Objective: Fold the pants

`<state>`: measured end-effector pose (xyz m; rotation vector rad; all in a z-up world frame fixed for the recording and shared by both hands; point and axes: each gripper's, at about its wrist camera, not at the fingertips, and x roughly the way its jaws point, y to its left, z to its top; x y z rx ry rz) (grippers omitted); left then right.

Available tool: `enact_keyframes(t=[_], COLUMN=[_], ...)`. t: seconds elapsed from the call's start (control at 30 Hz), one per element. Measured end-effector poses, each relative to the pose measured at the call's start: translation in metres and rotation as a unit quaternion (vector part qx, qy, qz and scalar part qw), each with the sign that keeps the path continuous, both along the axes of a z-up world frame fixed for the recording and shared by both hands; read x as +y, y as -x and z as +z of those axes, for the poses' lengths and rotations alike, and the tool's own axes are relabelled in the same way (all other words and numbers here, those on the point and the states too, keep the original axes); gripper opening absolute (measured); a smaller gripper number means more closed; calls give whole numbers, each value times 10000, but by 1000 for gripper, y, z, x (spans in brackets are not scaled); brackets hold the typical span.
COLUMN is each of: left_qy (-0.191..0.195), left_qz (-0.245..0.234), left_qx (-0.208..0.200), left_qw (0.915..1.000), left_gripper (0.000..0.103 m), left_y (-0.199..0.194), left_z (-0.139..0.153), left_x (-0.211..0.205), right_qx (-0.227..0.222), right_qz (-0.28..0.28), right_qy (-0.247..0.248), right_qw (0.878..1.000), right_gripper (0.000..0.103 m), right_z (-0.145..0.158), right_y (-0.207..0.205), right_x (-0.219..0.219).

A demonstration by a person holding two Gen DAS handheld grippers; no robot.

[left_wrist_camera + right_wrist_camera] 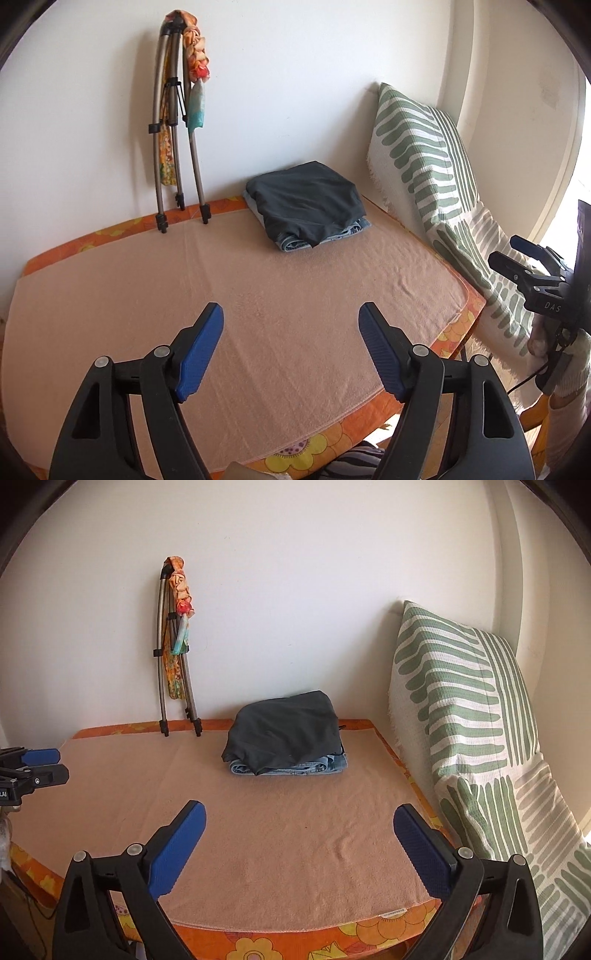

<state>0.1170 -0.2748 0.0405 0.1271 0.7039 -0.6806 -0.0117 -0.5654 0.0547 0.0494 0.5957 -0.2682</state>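
Lying at the far end of the table, close to the wall, were two folded garments in one stack: dark grey pants (308, 197) on top and a pair of blue jeans (295, 242) beneath, its denim edge showing along the near side. In the right wrist view the same two pieces appeared, the dark grey pants (284, 731) covering most of the blue jeans (295, 768).

One peach towel (258, 314) covered the tabletop, over one orange flowered cloth (454, 332) whose border showed around the edges.

Two grippers were in view. The left gripper (291, 350) hovered over the near part of the towel with its two blue pads spread wide apart, holding nothing. The right gripper (299, 845) likewise had both blue pads spread wide, empty, well short of the stack. Each also showed at the edge of the other's view, off to the side of the table.

One folded tripod (173, 140) leaned against the white wall, with a colourful scarf (197, 62) tied near its top. One green-and-white patterned blanket (436, 173) was draped over something to the right of the table.
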Motion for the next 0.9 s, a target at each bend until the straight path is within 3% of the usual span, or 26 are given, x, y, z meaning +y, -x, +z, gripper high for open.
enact_keyframes(t=[0.13, 0.2, 0.5, 0.9], left_qy=[-22, 38, 146, 218], left_qz=[129, 189, 312, 521], left_qx=[-175, -258, -524, -432], left_qw=[9998, 9995, 9980, 9975], left_gripper=[77, 83, 83, 83], left_y=[25, 32, 40, 39], left_z=[-4, -3, 13, 8], left_x=[6, 8, 7, 17], right_qx=[-26, -23, -80, -94], right_qz=[-93, -127, -138, -110], right_qy=[-245, -229, -236, -117], right_qw=[9997, 9997, 9996, 9998], right_gripper=[103, 103, 103, 103], right_z=[-7, -9, -4, -2], right_y=[17, 22, 18, 10], right_x=[7, 11, 16, 18])
